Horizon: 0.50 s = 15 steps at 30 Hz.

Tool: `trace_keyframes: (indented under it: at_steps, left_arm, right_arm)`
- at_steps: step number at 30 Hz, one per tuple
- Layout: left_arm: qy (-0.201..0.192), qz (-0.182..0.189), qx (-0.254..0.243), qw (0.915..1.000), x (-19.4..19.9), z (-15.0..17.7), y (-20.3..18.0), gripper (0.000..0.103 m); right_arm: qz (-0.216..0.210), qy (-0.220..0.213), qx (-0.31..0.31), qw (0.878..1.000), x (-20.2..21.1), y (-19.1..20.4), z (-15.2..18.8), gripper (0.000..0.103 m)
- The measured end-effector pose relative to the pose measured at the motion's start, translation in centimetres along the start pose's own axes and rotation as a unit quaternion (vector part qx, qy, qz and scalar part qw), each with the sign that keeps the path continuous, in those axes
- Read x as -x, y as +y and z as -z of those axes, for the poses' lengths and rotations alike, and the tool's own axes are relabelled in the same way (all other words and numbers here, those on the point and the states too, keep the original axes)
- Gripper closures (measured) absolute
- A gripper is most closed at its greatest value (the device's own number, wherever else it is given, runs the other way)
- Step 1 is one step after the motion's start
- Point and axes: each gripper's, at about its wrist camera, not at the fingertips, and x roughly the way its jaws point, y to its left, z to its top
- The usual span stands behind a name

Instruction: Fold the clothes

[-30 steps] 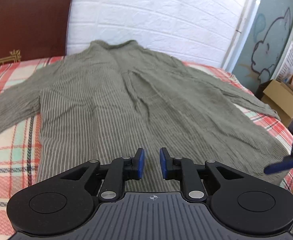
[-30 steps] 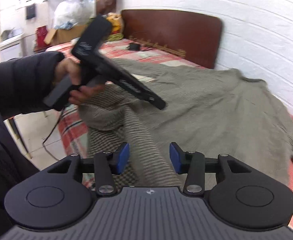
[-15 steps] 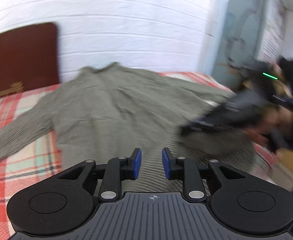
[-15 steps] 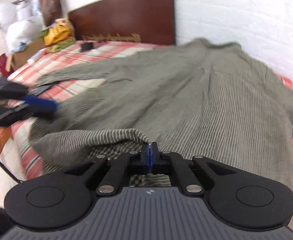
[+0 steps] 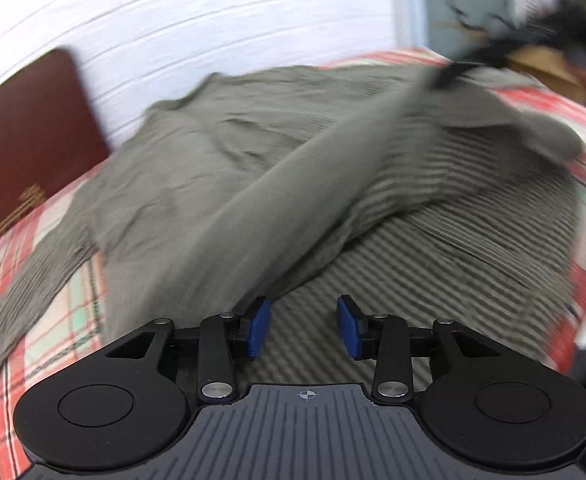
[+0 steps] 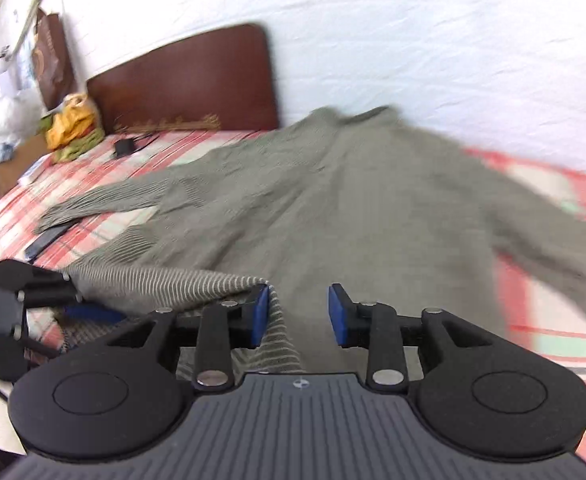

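At nine o'clock in my left view the headboard (image 5: 25, 136) stands against the white wall (image 5: 213, 20), and the shirt (image 5: 221, 168) lies spread over the plaid bed (image 5: 61, 264), collar toward twelve. A blurred fold of its hem runs from my left gripper (image 5: 304, 327) up toward two o'clock. That gripper's jaws are opening; striped cloth lies under the gap, and the fold brushes the left pad, unpinched. In my right view the left gripper sits at eight o'clock, a sleeve (image 6: 105, 200) lies at ten, and a phone (image 6: 45, 242) just below it. My right gripper (image 6: 299, 315) is opening too, with the hem edge draped against its left pad, not clamped.
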Motion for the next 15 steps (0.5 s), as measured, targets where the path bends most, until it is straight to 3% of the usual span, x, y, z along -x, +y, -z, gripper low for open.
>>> trace_keyframes:
  at_steps: [4, 8, 10, 15]
  left_arm:
    - [-0.012, -0.007, 0.076, 0.9970, -0.2, -0.3, 2.5, 0.049]
    - [-0.016, -0.020, 0.091, 0.9955, 0.6, -0.3, 3.2, 0.048]
    - [-0.020, -0.029, 0.088, 0.9955, 1.4, 0.0, 3.2, 0.047]
    - [-0.018, -0.061, 0.092, 0.9937, 3.1, 1.4, 3.4, 0.044]
  right_arm:
    - [0.060, -0.011, -0.024, 0.998, 3.1, -2.5, 1.7, 0.063]
    - [0.085, -0.016, -0.046, 0.995, 5.7, -4.0, 4.3, 0.061]
    - [0.116, -0.013, -0.011, 0.993, 6.6, -3.5, 6.1, 0.056]
    - [0.176, 0.002, 0.057, 0.983, 8.3, -2.0, 9.7, 0.055]
